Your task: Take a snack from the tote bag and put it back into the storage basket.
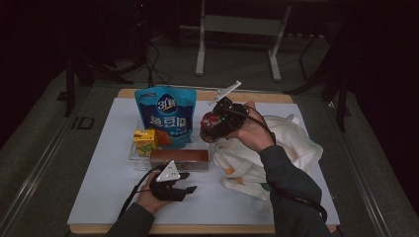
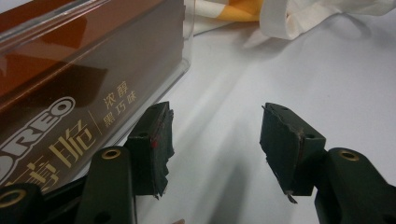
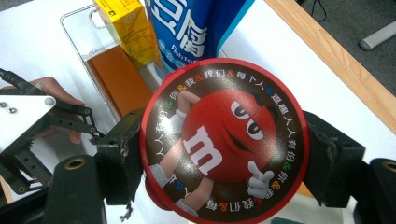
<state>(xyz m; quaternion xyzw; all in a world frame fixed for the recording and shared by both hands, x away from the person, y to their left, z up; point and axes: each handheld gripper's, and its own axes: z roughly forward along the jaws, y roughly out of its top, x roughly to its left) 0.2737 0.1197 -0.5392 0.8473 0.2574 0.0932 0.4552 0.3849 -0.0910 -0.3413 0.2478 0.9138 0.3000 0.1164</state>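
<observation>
Right tongs (image 3: pixel 224 154) clamped on the round M&M's tin (image 3: pixel 223 140), held above the surface (image 1: pixel 108 197) beside the clear tray (image 1: pixel 134 155); left tongs (image 2: pixel 215 144) open and empty, next to the brown Oreo box (image 2: pixel 70 93). Keep grip square across the rim. Lower level into tray space beside the blue pouch (image 1: pixel 168 116), avoiding the yellow carton (image 1: pixel 145 140).

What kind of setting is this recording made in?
Probably a lab or studio data-collection bench: a white-covered table in a dark room, metal stand legs and cables behind, staged snacks in a clear tray.
</observation>
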